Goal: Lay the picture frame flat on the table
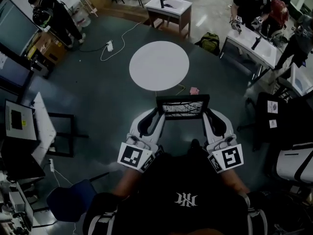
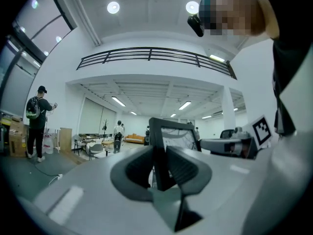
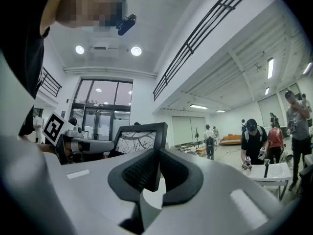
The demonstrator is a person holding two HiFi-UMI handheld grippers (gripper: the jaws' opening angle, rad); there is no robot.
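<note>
A black picture frame (image 1: 183, 106) with a branch-pattern picture is held in the air between my two grippers, in front of the person's body and short of the round white table (image 1: 159, 65). In the head view, my left gripper (image 1: 159, 112) is shut on the frame's left edge and my right gripper (image 1: 206, 112) on its right edge. The left gripper view shows the frame (image 2: 175, 137) standing upright with its side bar pinched between the jaws of the left gripper (image 2: 159, 163). From the right gripper view, the frame (image 3: 138, 140) has its other bar clamped in the right gripper (image 3: 157, 168).
A small pink thing (image 1: 194, 90) lies on the floor by the table's near side. A black chair frame (image 1: 61, 133) and a blue chair (image 1: 68, 202) stand at left, dark chairs (image 1: 274, 116) at right. Desks (image 1: 168, 6) with people lie beyond. A power strip (image 1: 109, 46) lies on the floor.
</note>
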